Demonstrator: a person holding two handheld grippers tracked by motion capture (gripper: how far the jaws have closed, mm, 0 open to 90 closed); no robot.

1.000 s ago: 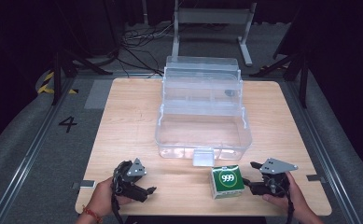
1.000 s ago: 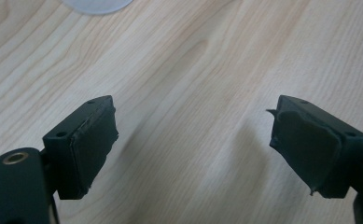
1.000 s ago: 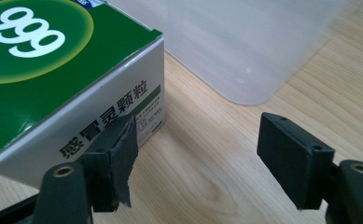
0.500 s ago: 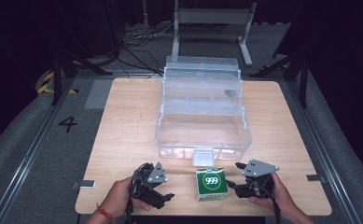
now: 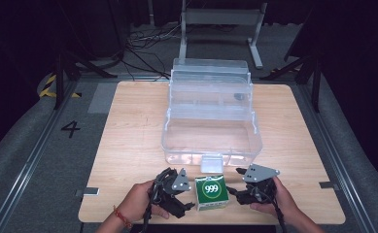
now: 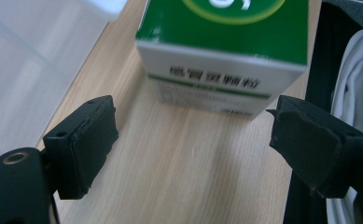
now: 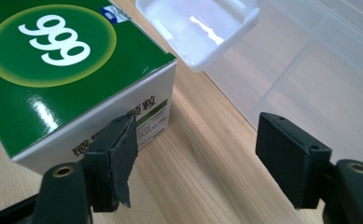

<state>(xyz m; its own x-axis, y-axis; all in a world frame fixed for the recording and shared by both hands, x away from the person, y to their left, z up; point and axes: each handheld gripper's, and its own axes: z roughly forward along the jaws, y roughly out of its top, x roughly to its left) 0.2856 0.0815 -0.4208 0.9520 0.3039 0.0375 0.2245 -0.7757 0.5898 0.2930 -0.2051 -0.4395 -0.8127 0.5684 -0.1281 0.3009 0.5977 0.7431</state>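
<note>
Comparing with a second ago, both grippers sit closer together: the left gripper (image 5: 189, 201) has come in from the table's left part to just beside the green box (image 5: 211, 192), and the right gripper (image 5: 235, 187) has come leftward, the box having shifted left with it along the near edge. That box, marked 999 on its top, now stands between the two grippers, just in front of the clear plastic bin's (image 5: 211, 138) small front latch (image 5: 211, 163). In the left gripper view its jaws stand wide apart with bare wood between them, the box (image 6: 223, 56) just ahead and not clamped. In the right gripper view the jaws are likewise spread; one fingertip (image 7: 116, 158) lies against the box's (image 7: 67, 79) white side, the other apart over the table (image 7: 202, 158). The bin stands open close behind the box, its latch (image 7: 200, 28) overhanging the wood beside it.
</note>
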